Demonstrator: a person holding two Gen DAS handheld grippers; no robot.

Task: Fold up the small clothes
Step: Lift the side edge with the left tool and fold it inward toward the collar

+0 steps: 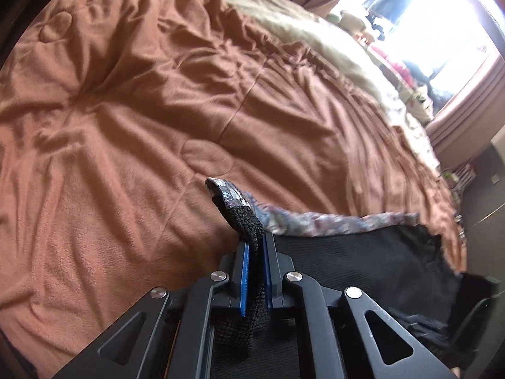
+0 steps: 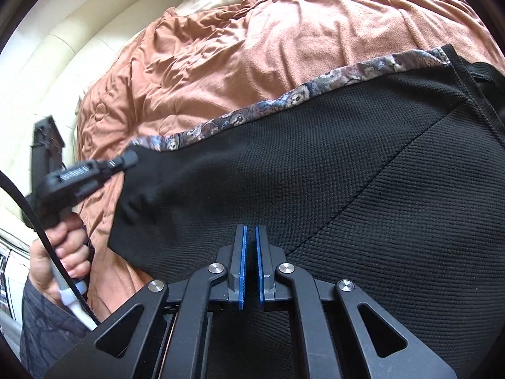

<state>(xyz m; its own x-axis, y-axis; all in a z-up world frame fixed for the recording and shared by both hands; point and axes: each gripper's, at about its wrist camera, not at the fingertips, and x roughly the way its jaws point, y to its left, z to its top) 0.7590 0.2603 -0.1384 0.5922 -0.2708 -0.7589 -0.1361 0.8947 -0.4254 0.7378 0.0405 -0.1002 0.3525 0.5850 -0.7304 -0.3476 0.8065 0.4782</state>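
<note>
**Left gripper clamped on garment corner; right gripper above the cloth**

The left gripper (image 1: pixel 255 246) has its blue pads (image 1: pixel 243 279) pressed onto a corner of the black garment (image 1: pixel 363 262), which runs up between them and folds over at the tips. In the right wrist view the same gripper (image 2: pixel 126 159) meets that corner at the garment's left end, held by a hand (image 2: pixel 63 252) with a cable trailing beside it.

The right gripper (image 2: pixel 250 230) has its pads (image 2: pixel 242 271) drawn close together, a narrow gap left between them; no cloth is visible in the gap. It sits over the middle of the garment (image 2: pixel 331 164).

The garment lies spread on an orange-brown quilt (image 1: pixel 142 110), its patterned band (image 2: pixel 284 98) along the far edge. A cream blanket (image 1: pixel 303 25) lies beyond the quilt, toward a bright window (image 1: pixel 426 22)
</note>
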